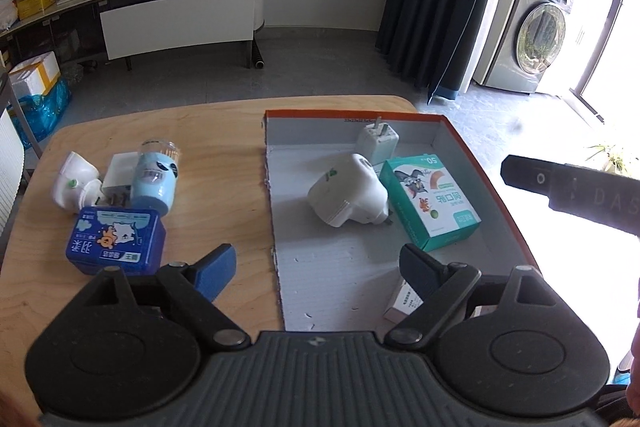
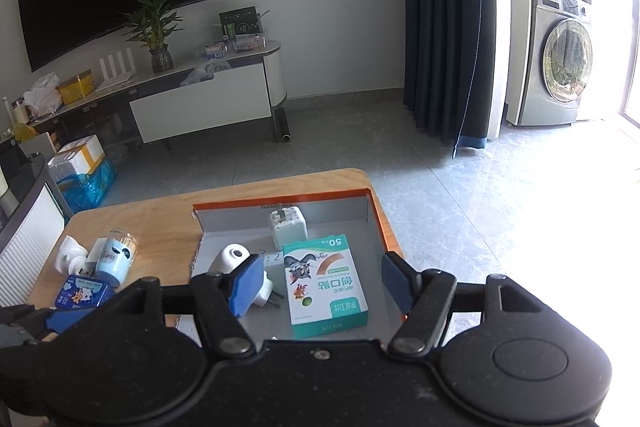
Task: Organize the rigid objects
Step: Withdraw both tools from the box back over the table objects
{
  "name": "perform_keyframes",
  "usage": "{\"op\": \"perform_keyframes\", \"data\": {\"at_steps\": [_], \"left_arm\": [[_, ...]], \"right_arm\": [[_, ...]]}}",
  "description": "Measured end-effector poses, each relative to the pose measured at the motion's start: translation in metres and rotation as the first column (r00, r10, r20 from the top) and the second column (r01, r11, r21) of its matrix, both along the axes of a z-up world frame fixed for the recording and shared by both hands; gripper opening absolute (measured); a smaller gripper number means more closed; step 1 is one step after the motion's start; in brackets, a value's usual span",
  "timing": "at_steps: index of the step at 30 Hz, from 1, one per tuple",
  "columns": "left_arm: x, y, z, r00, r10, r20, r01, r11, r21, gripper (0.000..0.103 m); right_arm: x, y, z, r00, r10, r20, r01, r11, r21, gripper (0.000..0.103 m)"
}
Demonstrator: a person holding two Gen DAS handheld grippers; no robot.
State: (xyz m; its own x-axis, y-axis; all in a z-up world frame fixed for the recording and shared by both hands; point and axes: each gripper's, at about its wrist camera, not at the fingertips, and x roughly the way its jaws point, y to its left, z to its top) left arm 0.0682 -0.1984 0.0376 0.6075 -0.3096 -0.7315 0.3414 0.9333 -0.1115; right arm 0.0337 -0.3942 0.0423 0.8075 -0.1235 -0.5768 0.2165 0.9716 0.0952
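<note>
- Sorting is part done, by my reading: the shallow orange-rimmed box [image 1: 486, 187] already holds a green plaster carton [image 1: 430, 201], a rounded white plug [image 1: 346, 193], a small white charger [image 1: 378, 143] and a little white carton [image 1: 402, 301].
- Left gripper [image 1: 316, 267] hangs with its blue pads spread wide and nothing between them; the box's left wall runs straight ahead of it, with the white plug ahead and slightly right.
- Right gripper [image 2: 320, 281] is also spread and empty; the green carton [image 2: 324, 285] lies flat directly ahead between its open fingers, touched by neither pad, which reads as a finished drop.
- Left to gather, ahead and to the left of the left gripper: a blue tin [image 1: 116, 241] nearest, a pale blue bottle [image 1: 154, 179] lying on its side behind it, a white adapter [image 1: 76, 181] beyond on the left, and a flat white item wedged between them that I cannot identify.
- Next move probably calls for swinging the left gripper left and down over the blue tin, pads straddling its short sides.
- Crowding is the snag: the bottle touches the tin's far edge, so a careless closing could nudge it rolling across the wooden table [image 1: 224, 147].
- Room remains in the box near the front left corner, just right of the left gripper's left finger.
</note>
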Motion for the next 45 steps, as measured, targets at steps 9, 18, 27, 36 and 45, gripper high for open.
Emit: {"op": "perform_keyframes", "data": {"at_steps": [9, 18, 27, 36, 45], "left_arm": [[-0.004, 0.027, 0.004, 0.999, 0.052, 0.005, -0.052, 0.999, 0.016, 0.091], [-0.004, 0.049, 0.003, 0.996, 0.093, 0.006, -0.093, 0.996, 0.01, 0.091], [-0.003, 0.071, 0.001, 0.991, 0.131, 0.003, -0.131, 0.991, 0.005, 0.091], [-0.002, 0.093, -0.002, 0.986, 0.167, -0.005, -0.166, 0.986, 0.01, 0.091], [-0.001, 0.11, -0.006, 0.981, 0.191, -0.017, -0.191, 0.982, 0.003, 0.091]], "right_arm": [[-0.01, 0.025, -0.01, 0.999, 0.033, -0.025, -0.033, 0.999, 0.021, 0.078], [-0.011, 0.048, -0.014, 0.996, 0.074, -0.039, -0.073, 0.997, 0.027, 0.078], [-0.01, 0.072, -0.017, 0.992, 0.117, -0.054, -0.115, 0.993, 0.029, 0.078], [-0.007, 0.097, -0.025, 0.982, 0.171, -0.078, -0.169, 0.985, 0.039, 0.078], [-0.004, 0.119, -0.028, 0.972, 0.216, -0.091, -0.213, 0.976, 0.04, 0.078]]}}
